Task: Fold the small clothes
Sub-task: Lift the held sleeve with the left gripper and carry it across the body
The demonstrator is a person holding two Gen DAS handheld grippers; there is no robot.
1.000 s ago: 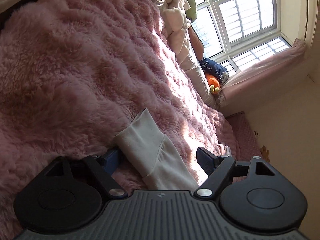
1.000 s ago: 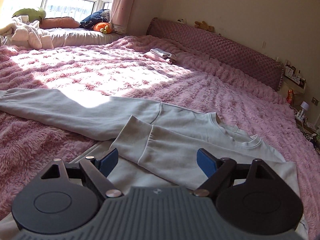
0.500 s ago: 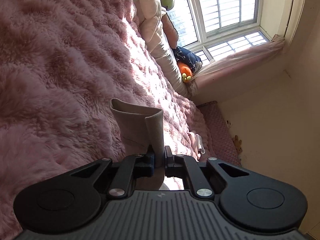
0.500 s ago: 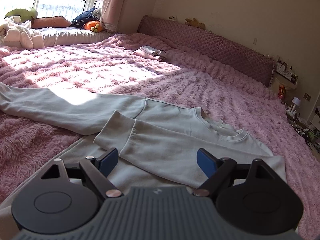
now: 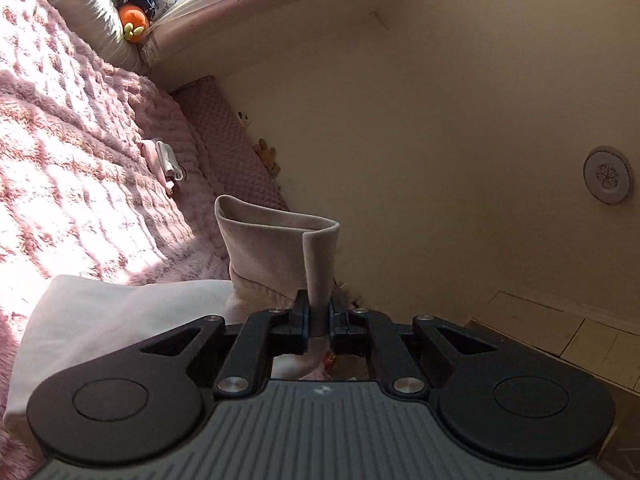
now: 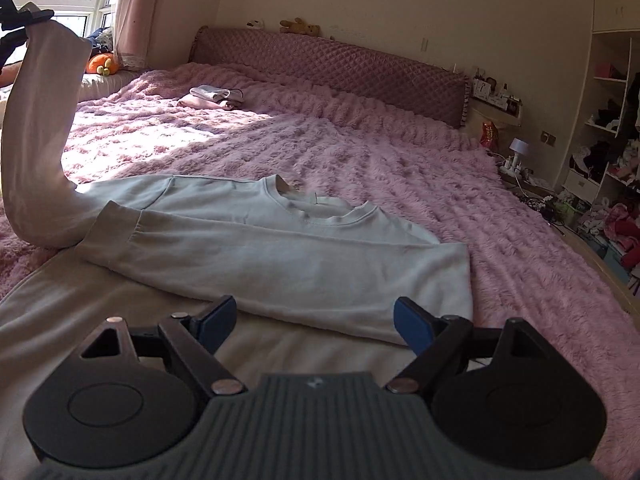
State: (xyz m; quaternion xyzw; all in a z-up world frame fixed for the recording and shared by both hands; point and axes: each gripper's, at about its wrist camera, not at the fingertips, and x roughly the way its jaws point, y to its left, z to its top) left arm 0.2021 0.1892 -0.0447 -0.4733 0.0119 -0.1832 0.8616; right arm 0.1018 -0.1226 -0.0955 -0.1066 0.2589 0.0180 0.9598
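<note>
A pale grey sweatshirt [image 6: 280, 256] lies flat on the pink fluffy bed cover, one sleeve folded across its chest. My left gripper [image 5: 319, 316] is shut on the cuff [image 5: 280, 248] of the other sleeve and holds it up in the air. In the right wrist view that raised sleeve [image 6: 40, 128] stands up at the far left, with the left gripper [image 6: 24, 20] at its top. My right gripper [image 6: 314, 322] hovers open just above the sweatshirt's lower body, nothing between its blue pads.
The pink bed cover [image 6: 360, 160] spreads wide around the sweatshirt. A small folded pile [image 6: 214, 96] lies near the quilted headboard [image 6: 340, 68]. Pillows and an orange plush toy [image 6: 100, 64] sit by the window. Cluttered shelves [image 6: 608, 120] stand at the right.
My left gripper closed on the sleeve cuff and lifted it off the bed, swinging up toward the wall. The right gripper moved sideways over the sweatshirt and stayed open.
</note>
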